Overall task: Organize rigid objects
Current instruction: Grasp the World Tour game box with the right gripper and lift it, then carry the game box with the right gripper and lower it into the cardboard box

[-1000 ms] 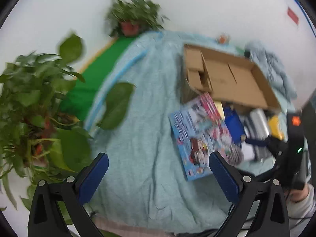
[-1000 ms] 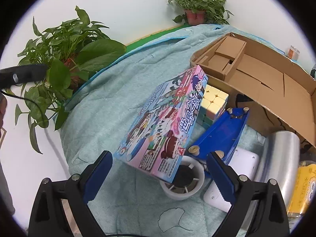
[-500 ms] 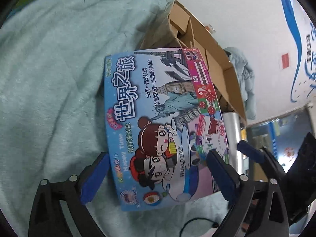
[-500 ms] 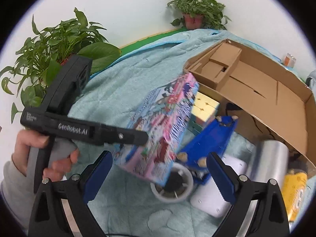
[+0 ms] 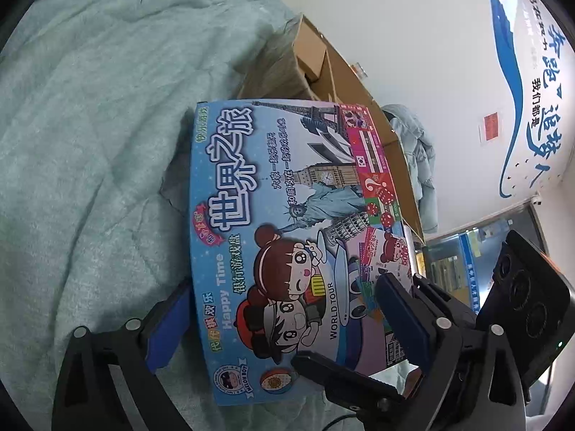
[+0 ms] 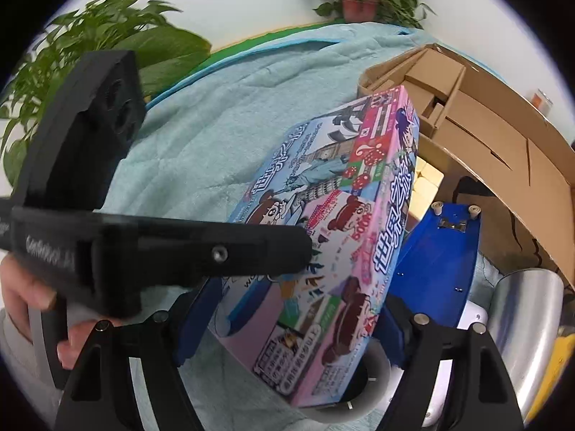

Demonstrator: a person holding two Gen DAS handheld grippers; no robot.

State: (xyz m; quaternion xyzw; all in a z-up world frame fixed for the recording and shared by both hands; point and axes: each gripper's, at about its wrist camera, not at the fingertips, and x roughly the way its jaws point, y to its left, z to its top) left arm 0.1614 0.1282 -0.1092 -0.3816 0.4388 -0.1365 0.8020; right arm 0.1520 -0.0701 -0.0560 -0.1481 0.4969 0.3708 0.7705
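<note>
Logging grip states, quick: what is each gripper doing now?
Left gripper: just closing around game box; grip cannot be told.
Right gripper: just closing around it; likewise.

I see matte black plastic gripper frames with round silver screws and blue rubber pads; white "GenRobot.AI" lettering on one body; pale grey sleeve cuff.
</note>
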